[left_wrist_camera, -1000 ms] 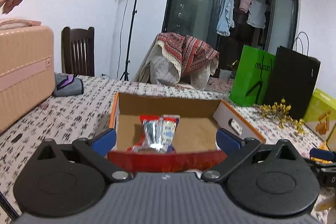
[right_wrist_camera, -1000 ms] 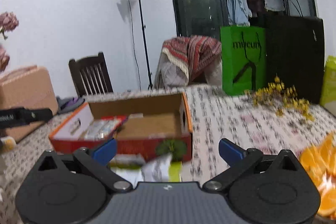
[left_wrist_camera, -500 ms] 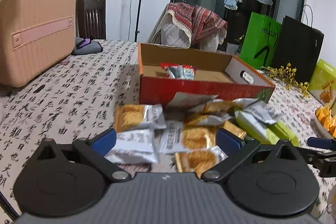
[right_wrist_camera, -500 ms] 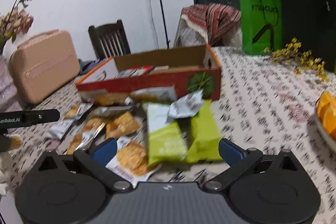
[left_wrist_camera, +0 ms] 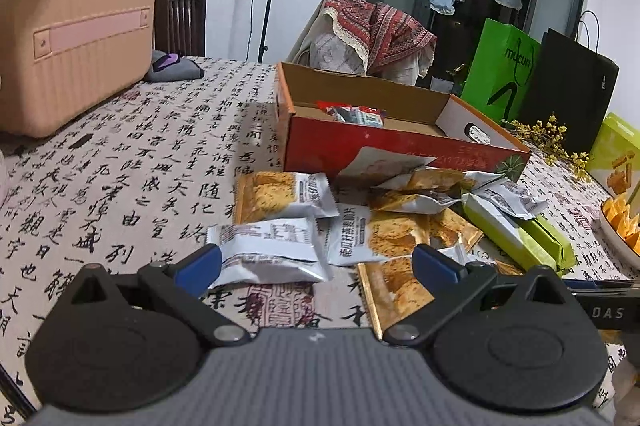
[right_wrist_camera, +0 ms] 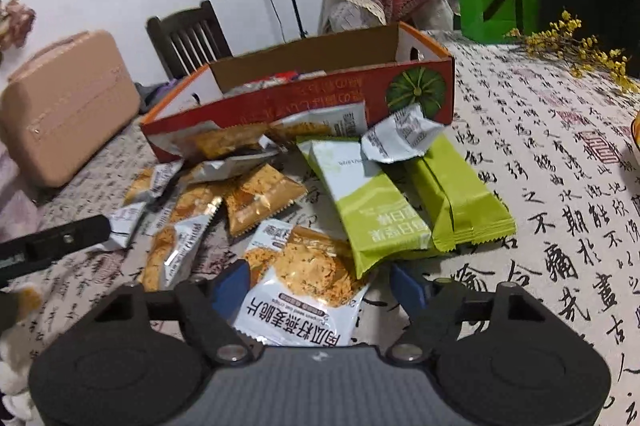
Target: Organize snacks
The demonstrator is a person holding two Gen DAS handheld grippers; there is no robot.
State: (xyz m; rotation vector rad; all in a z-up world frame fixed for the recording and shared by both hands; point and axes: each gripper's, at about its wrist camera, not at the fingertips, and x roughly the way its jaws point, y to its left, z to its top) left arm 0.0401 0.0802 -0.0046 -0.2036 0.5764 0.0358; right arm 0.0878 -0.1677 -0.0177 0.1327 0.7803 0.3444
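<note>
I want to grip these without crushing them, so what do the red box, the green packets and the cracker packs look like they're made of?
Red box: cardboard, by the look; plain brown inside, printed matte red outside, folded flaps.
Green packets: probably thin plastic film with a soft sheen, a back seam and crimped zigzag ends.
Cracker packs: glossy printed film, likely foil-lined; silvery crinkled edges catch the light.

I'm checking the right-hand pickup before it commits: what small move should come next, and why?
Probably finish closing the right hand-held gripper on the cracker packet. Its jaws are closing with that packet lying between the blue fingers, but the pads do not yet seem to press it. The red box, with a few snacks already inside, stands open just beyond the pile.
</note>
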